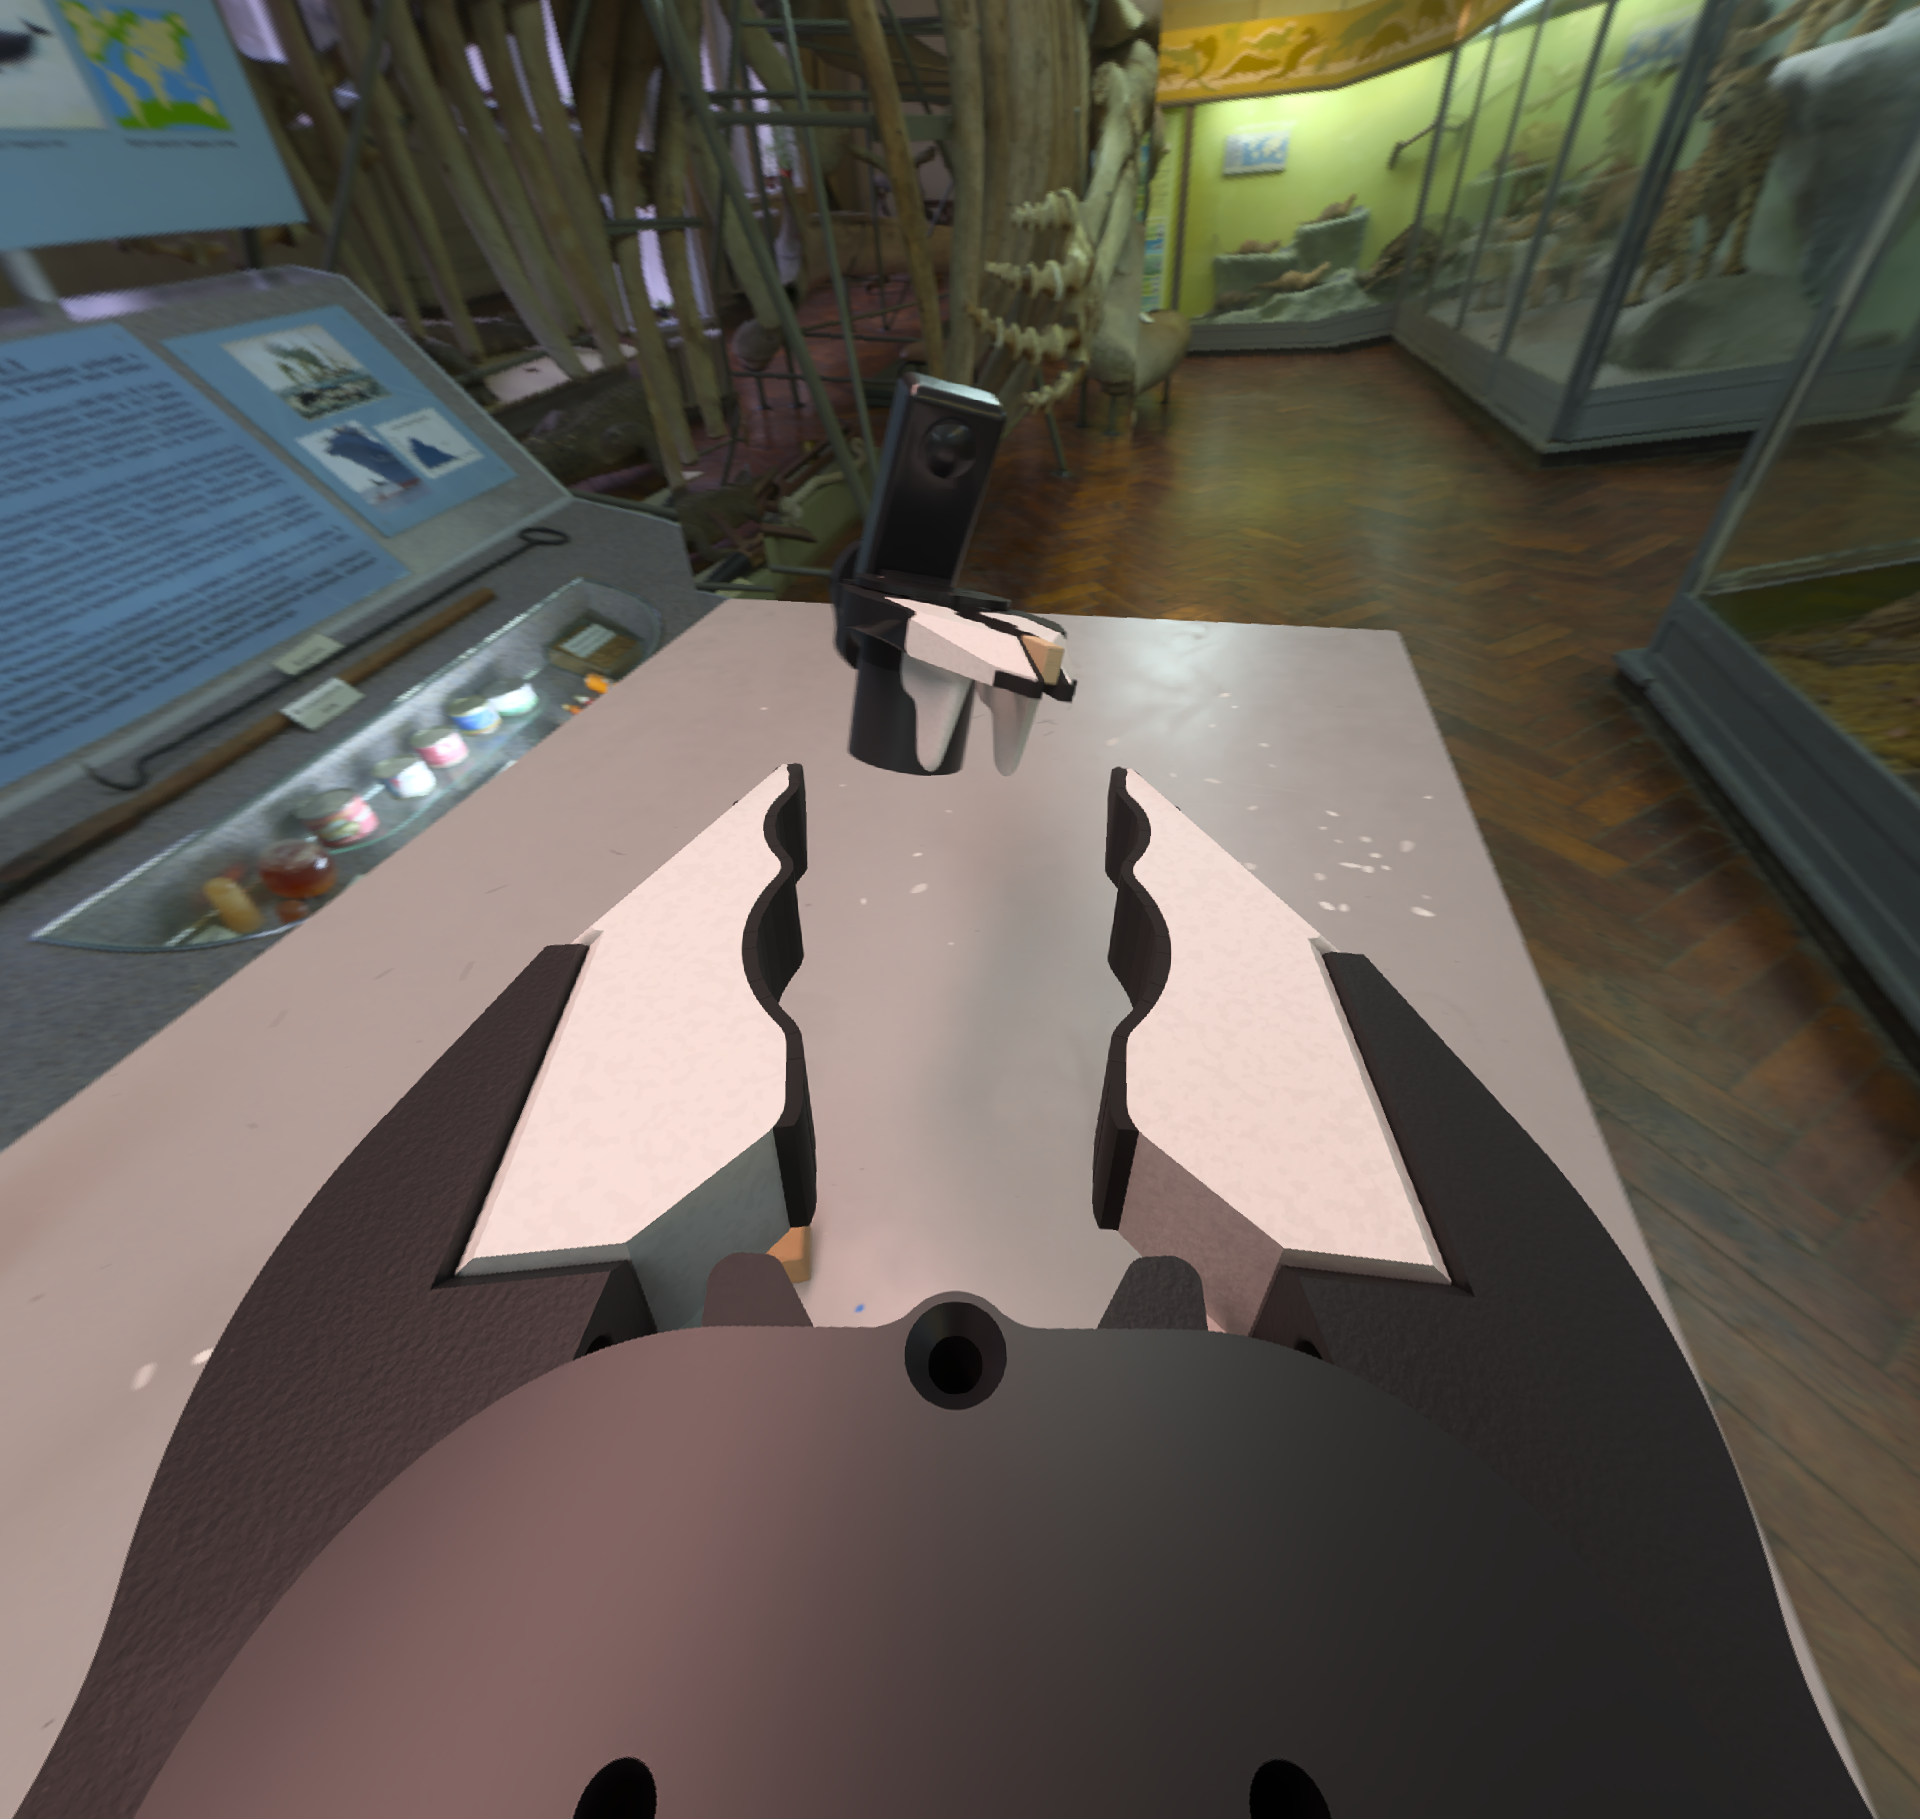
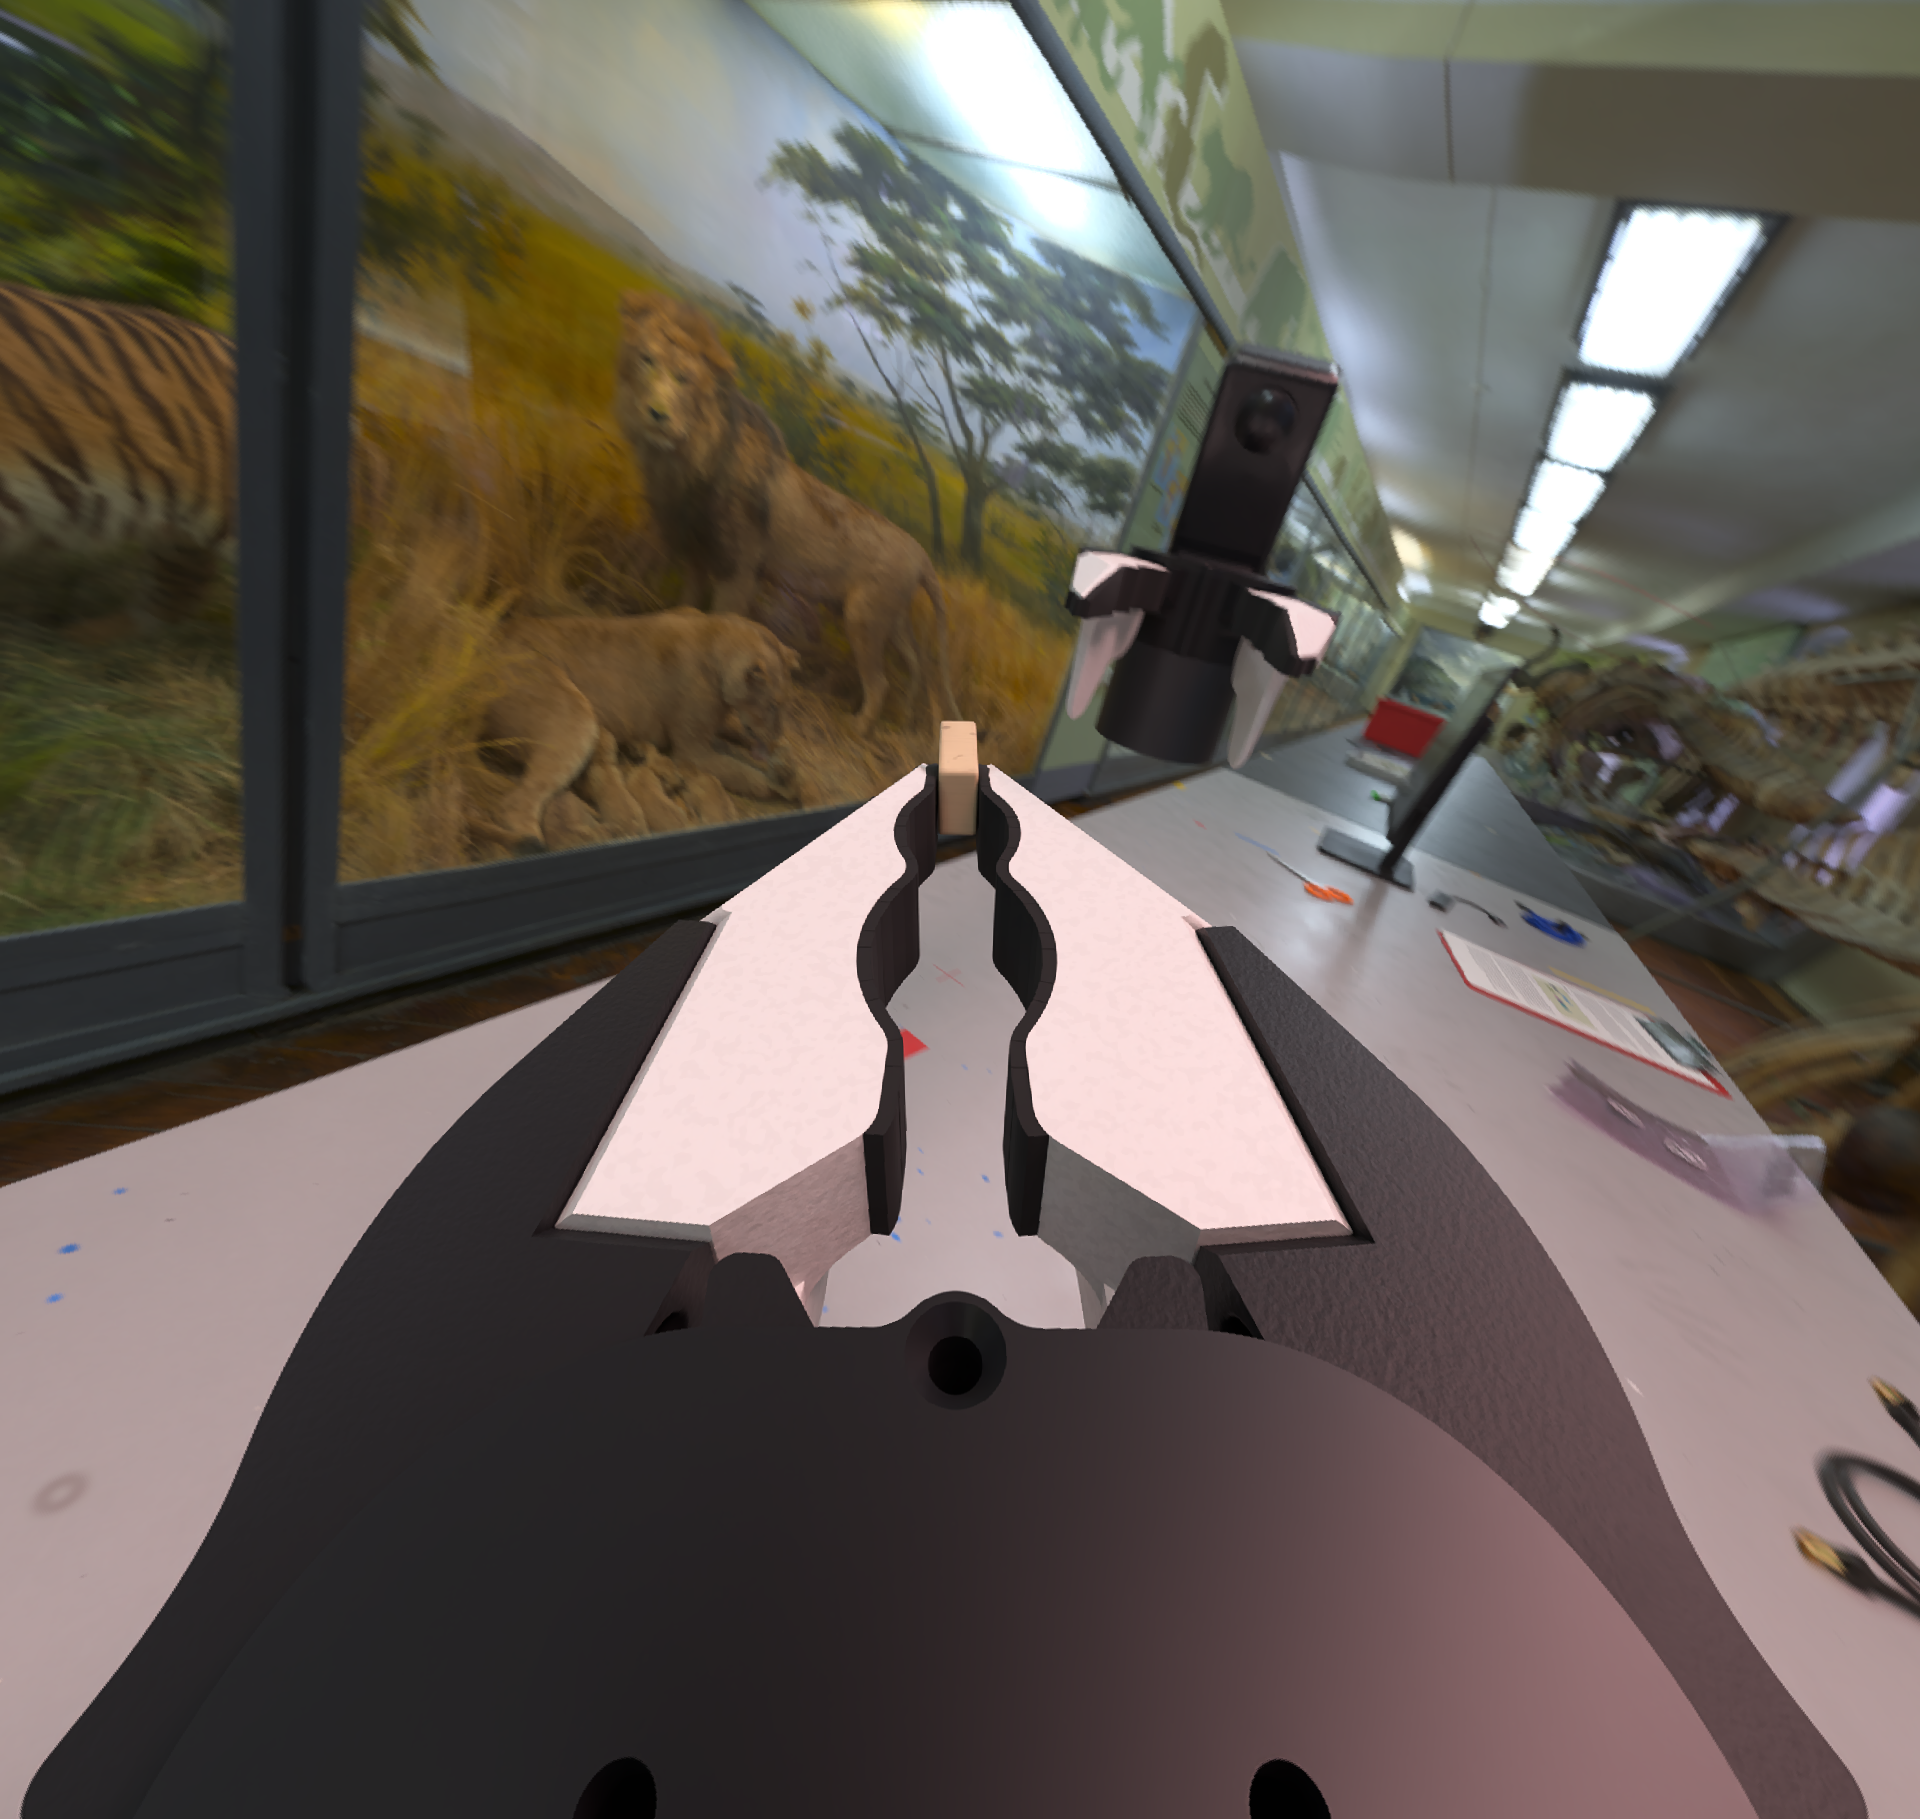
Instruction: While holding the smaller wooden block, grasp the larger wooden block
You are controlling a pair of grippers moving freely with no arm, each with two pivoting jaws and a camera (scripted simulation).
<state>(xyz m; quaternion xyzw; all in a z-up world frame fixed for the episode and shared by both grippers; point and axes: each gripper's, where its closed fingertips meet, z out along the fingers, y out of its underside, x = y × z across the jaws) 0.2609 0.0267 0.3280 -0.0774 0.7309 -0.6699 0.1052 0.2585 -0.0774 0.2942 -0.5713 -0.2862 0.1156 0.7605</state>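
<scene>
My right gripper (image 2: 956, 782) is shut on the smaller wooden block (image 2: 957, 772), a pale upright piece pinched at the fingertips above the grey table (image 2: 1351, 1042). In the left wrist view this gripper (image 1: 1039, 678) hovers over the far table end, still holding the block (image 1: 1045, 655). My left gripper (image 1: 956, 782) is open and empty above the table (image 1: 1247, 938). A tan corner of the larger wooden block (image 1: 798, 1255) shows on the table under the base of the left finger; the rest of it is hidden. The right wrist view shows the left gripper (image 2: 1164, 730) open, pointing down.
The table's left and right edges drop to a wooden floor (image 1: 1558, 730). A slanted display case (image 1: 312, 813) stands along the left. In the right wrist view, orange scissors (image 2: 1325, 893), a paper sheet (image 2: 1558, 1000), a black stand (image 2: 1382, 855) and a cable (image 2: 1870, 1541) lie on the right.
</scene>
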